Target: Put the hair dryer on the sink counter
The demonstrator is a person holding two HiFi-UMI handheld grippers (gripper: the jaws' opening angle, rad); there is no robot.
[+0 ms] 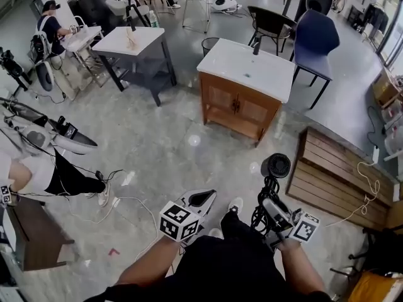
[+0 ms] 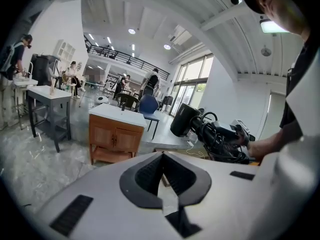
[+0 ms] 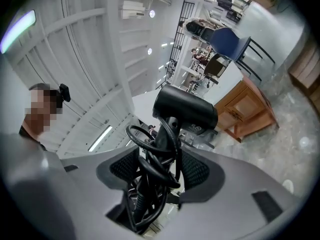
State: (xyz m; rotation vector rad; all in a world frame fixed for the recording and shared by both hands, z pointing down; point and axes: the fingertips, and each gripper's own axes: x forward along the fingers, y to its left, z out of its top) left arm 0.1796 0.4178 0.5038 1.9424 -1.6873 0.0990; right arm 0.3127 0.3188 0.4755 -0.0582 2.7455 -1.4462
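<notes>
The black hair dryer (image 1: 275,166) stands barrel-up in my right gripper (image 1: 272,207), which is shut on its handle and coiled cord. In the right gripper view the dryer (image 3: 186,109) rises between the jaws of the right gripper (image 3: 162,160), with cord loops (image 3: 150,176) bunched around the handle. My left gripper (image 1: 201,199) is beside it at the left, shut and holding nothing; its view shows the left gripper (image 2: 162,156) with jaws together, the dryer (image 2: 184,120) off to the right. The sink counter (image 1: 242,68), a white top on a wooden cabinet, stands well ahead across the floor; it also shows as the sink counter (image 2: 116,115).
A white table (image 1: 129,41) stands left of the counter, a black bin (image 1: 210,44) behind it. A blue chair (image 1: 318,38) and a black chair (image 1: 271,21) are at the back right. A slatted wooden platform (image 1: 334,175) lies right. Cables (image 1: 129,200) trail on the floor; a seated person (image 1: 51,29) is far left.
</notes>
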